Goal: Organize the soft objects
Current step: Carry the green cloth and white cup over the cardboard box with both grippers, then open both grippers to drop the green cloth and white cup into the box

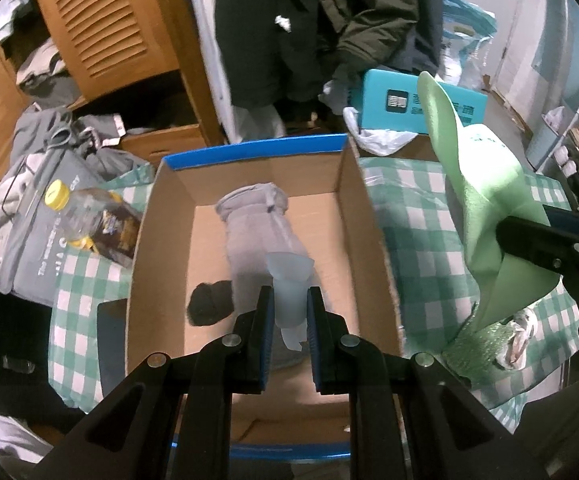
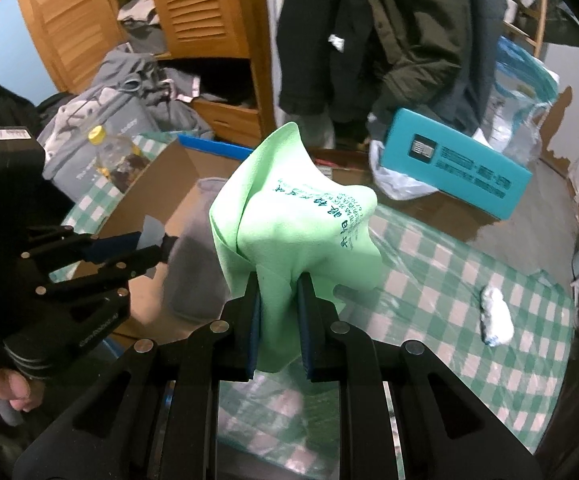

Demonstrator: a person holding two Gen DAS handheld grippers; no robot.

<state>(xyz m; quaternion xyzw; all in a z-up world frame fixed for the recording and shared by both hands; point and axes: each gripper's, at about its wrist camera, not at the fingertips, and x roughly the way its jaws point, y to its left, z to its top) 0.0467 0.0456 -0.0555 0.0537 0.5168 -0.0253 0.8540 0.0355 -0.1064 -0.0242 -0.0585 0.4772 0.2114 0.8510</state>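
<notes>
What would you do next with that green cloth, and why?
Probably carry the green cloth sideways over the cardboard box before letting go. The right gripper is shut on it above the checked tablecloth, outside the box, while the left gripper already holds a pale cloth over the box.

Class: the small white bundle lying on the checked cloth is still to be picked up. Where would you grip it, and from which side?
Grip the white bundle across its narrow middle, jaws coming from above. It lies flat and elongated on the checked cloth with open space around it, so its short width should fit between the jaws.
</notes>
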